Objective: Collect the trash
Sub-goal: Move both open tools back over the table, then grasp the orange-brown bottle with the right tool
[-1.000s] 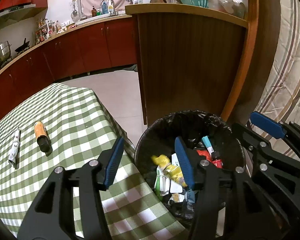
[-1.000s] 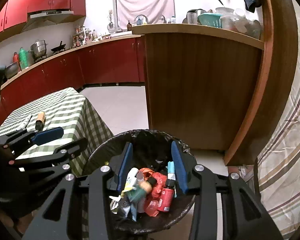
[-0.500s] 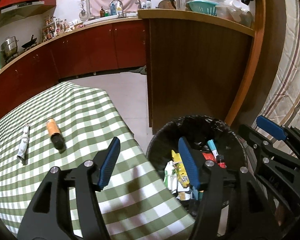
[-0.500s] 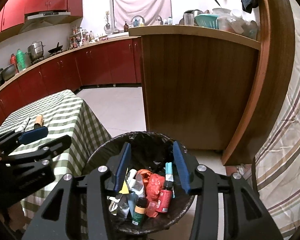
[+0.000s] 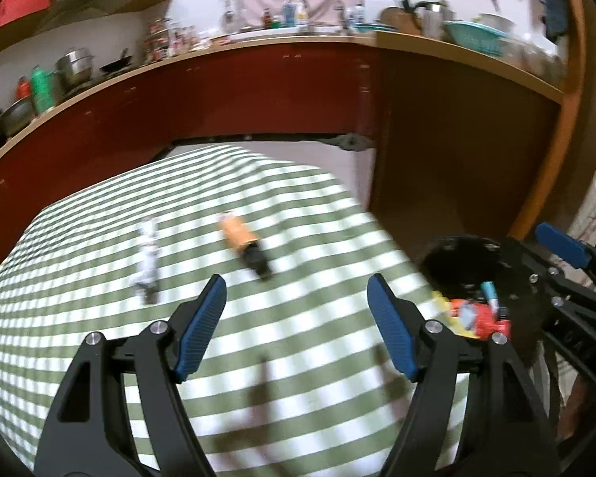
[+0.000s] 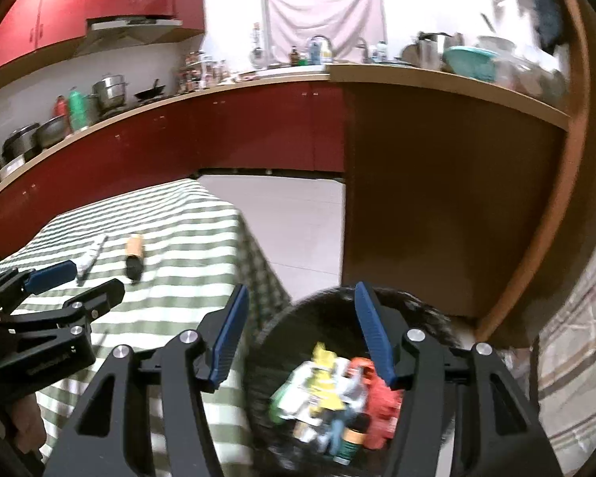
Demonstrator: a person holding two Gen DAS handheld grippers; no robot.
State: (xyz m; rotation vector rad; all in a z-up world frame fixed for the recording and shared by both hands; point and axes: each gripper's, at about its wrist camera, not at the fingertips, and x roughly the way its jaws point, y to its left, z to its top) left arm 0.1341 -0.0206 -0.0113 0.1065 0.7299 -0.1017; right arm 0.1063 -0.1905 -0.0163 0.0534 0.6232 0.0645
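Hovering over the green-checked worktop (image 5: pixel 298 357), the left gripper (image 5: pixel 296 320) has its blue-padded fingers (image 5: pixel 200 324) spread wide with nothing between them. Ahead of it on the cloth lie two items well apart from each other: an orange bottle with a black cap (image 5: pixel 245 246), on its side, and a white crumpled wrapper (image 5: pixel 148 262) to its left. Neither touches the gripper. The right gripper (image 6: pixel 302 336) hangs above the black-lined trash bin (image 6: pixel 429 314), fingers likewise wide and empty. The bin stands beside the worktop's right edge and holds mixed rubbish, including a yellow packet (image 6: pixel 324 357), red packaging (image 6: pixel 381 401) and a small dark bottle (image 6: pixel 351 437). Both views are motion-blurred; finer detail cannot be read.
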